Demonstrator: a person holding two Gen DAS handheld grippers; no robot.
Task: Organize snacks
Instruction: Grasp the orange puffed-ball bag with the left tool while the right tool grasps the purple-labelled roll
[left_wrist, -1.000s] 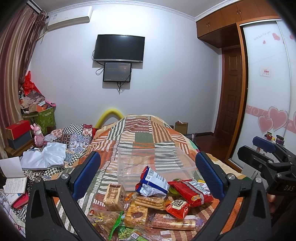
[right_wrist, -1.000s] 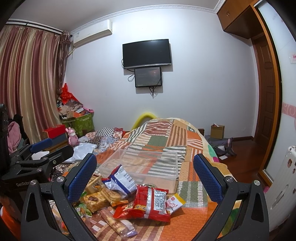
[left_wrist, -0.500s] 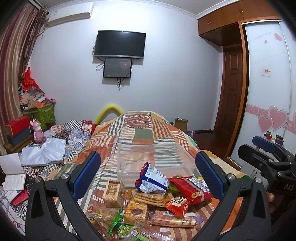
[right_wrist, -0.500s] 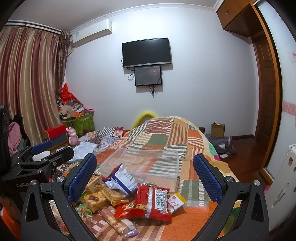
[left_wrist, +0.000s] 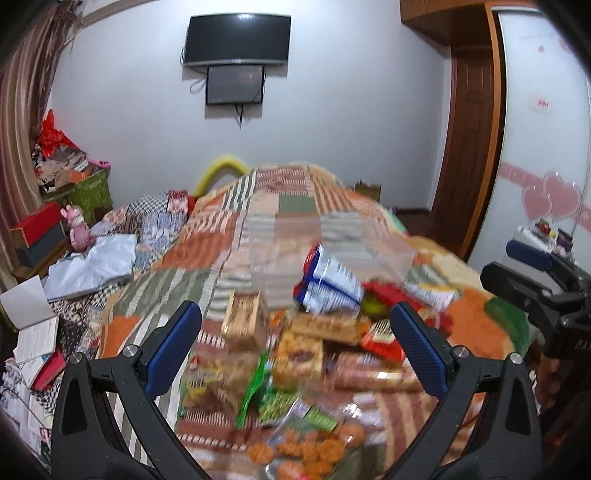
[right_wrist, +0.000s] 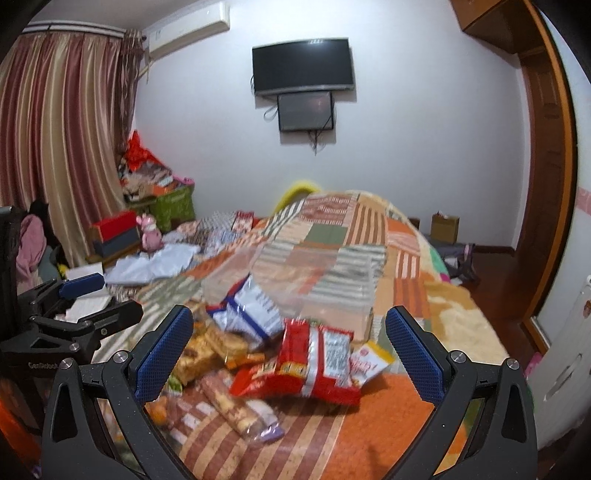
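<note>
A pile of snack packets lies on the patchwork bed in front of a clear plastic bin (left_wrist: 280, 240). It holds a blue-white bag (left_wrist: 328, 280), a red bag (right_wrist: 314, 365), a wafer pack (left_wrist: 243, 321), a cake pack (left_wrist: 299, 360) and a long biscuit pack (right_wrist: 236, 406). My left gripper (left_wrist: 295, 350) is open and empty above the near side of the pile. My right gripper (right_wrist: 288, 354) is open and empty above the red bag. The bin also shows in the right wrist view (right_wrist: 325, 273). The near scene is blurred.
Clothes, a white garment (left_wrist: 92, 266) and books (left_wrist: 33, 332) lie left of the bed. Boxes and a green bag (right_wrist: 173, 206) stand by the curtain. A TV (left_wrist: 238, 38) hangs on the far wall. A door and floor are right of the bed.
Both grippers have tilted down and moved closer to the snack pile. The pile now sits higher and larger in both views. Both stay open and empty.
</note>
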